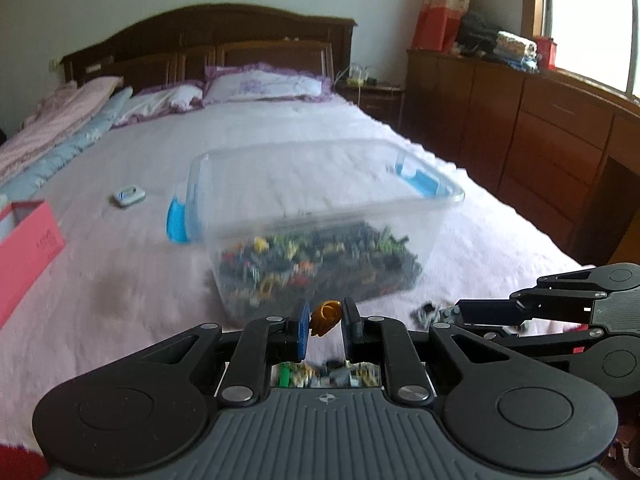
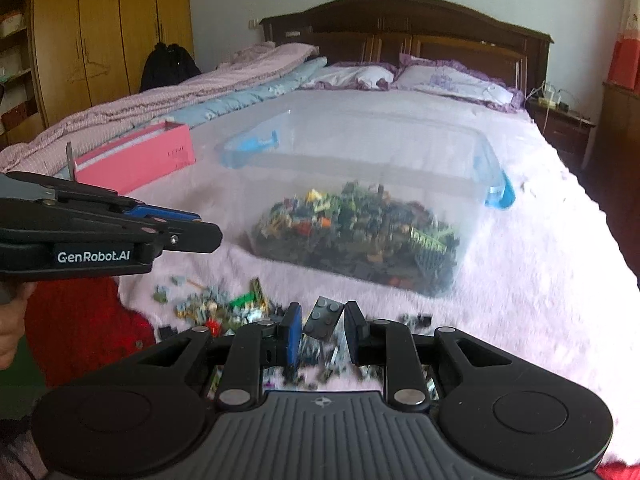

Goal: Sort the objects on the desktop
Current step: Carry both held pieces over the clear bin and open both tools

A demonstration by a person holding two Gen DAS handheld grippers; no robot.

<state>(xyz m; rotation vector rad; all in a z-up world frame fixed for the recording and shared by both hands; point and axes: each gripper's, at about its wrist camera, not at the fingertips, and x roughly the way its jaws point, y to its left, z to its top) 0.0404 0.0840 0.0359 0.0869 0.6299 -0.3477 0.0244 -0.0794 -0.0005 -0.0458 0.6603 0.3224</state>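
Observation:
A clear plastic bin (image 1: 320,216) with blue latches stands on the bed, its bottom covered with small mixed toy bricks (image 1: 320,264); it also shows in the right wrist view (image 2: 360,200). My left gripper (image 1: 326,320) is shut on a small orange-yellow piece (image 1: 326,314), held in front of the bin's near wall. My right gripper (image 2: 322,322) is shut on a dark grey studded brick (image 2: 323,318), held above a loose pile of bricks (image 2: 224,308) on the pink blanket. The right gripper's side shows in the left wrist view (image 1: 560,312).
A pink box (image 2: 140,156) lies left of the bin, also in the left wrist view (image 1: 28,240). A small white-blue object (image 1: 128,196) lies on the blanket. Pillows (image 1: 264,84) and folded quilts are at the headboard. A wooden cabinet (image 1: 520,120) runs along the right.

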